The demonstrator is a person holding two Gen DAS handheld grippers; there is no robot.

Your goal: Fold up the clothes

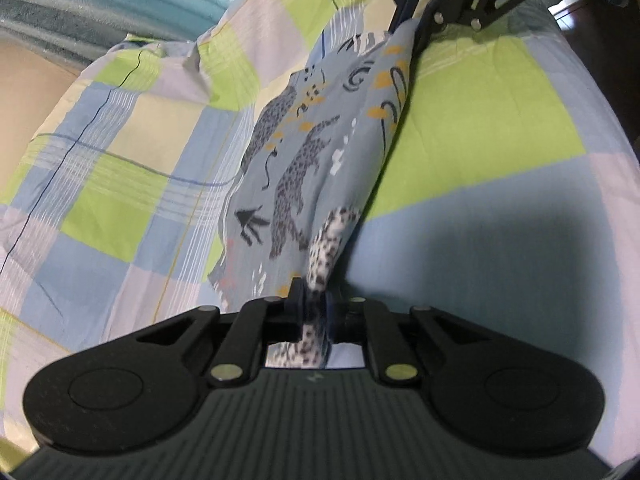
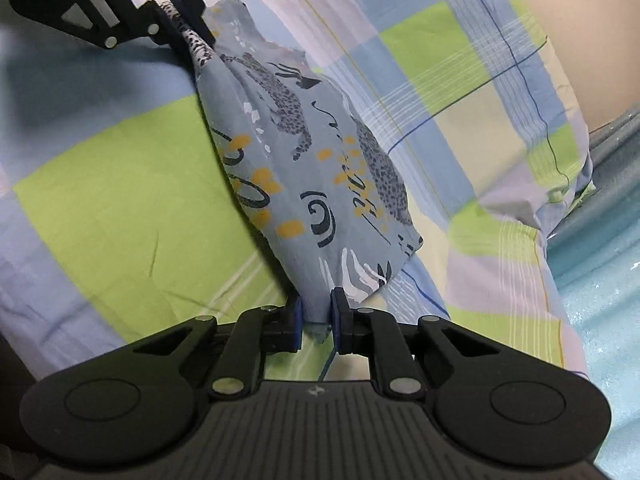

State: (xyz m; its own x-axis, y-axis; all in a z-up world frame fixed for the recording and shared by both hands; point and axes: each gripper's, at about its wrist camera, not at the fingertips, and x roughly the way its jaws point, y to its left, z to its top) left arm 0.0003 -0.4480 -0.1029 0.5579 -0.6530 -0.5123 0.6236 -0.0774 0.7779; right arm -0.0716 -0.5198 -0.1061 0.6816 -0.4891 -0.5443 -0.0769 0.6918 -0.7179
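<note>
A blue-grey garment (image 1: 316, 140) printed with leopards and orange spots hangs stretched between my two grippers, lifted above the bed. In the left wrist view my left gripper (image 1: 314, 314) is shut on one end, where a white spotted edge bunches between the jaws. My right gripper (image 1: 416, 16) holds the far end at the top of that view. In the right wrist view my right gripper (image 2: 317, 320) is shut on a narrow fold of the garment (image 2: 312, 152). The left gripper (image 2: 178, 20) pinches the opposite end at the top left.
Below lies a checked bedsheet (image 1: 480, 112) in green, blue and lilac. A pillow (image 2: 500, 80) in the same check sits at the bed's side. Shiny teal material (image 2: 600, 280) borders the bed, with a beige wall (image 1: 28, 92) beyond.
</note>
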